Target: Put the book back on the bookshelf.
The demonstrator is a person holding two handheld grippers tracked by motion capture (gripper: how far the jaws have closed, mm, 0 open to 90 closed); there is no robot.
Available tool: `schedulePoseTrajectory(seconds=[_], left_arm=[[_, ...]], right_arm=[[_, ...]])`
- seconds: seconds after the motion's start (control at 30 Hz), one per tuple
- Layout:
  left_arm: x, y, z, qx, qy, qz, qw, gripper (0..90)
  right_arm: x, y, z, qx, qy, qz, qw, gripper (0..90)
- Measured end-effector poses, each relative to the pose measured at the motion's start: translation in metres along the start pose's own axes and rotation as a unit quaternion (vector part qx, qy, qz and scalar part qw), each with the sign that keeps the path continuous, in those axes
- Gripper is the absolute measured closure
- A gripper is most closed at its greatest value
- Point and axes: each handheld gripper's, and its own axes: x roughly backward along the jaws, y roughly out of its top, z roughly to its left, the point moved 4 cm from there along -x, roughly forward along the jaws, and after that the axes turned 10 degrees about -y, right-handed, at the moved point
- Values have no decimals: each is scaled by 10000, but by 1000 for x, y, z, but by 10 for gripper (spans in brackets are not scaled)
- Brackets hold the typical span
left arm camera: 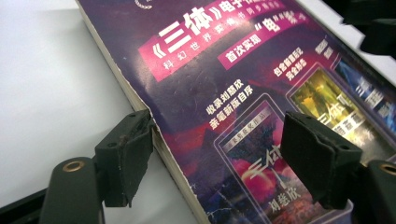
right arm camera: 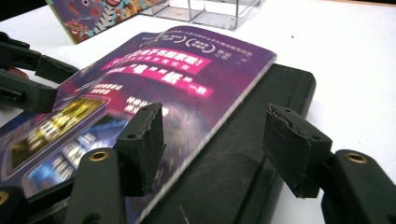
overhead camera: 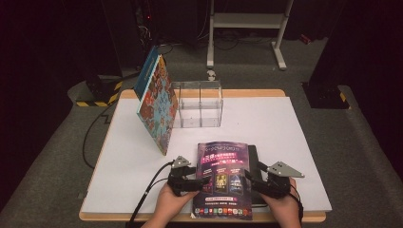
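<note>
High view: a clear two-compartment acrylic box stands toward the table's far edge, both compartments holding nothing visible; a colourful picture book leans tilted against its left wall. Near the front edge a purple magazine lies on a black book; left gripper and right gripper flank it. Left gripper view: jaws parted — one pad beside the magazine's edge, one over its cover, not clamped. Right gripper view: jaws apart, straddling the magazine's edge and black book, grasping neither.
</note>
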Motion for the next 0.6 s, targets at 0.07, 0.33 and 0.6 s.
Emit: schedulePoseTrajectory(seconds=[0.07,0.33,0.6], left_arm=[[-3,4,-4,-96,-81,-21,9999,256],[-5,12,-15,-443,-251,-171,9986,260],[-7,3,-16,-662,-12,-237,9975,249]], right_arm=[[-1,-1,-3,-88,-40,38,9999,350],[-2,-3,-12,-472,-145,224,9985,220],[-12,-7,-10,-700,99,488,9963,189]])
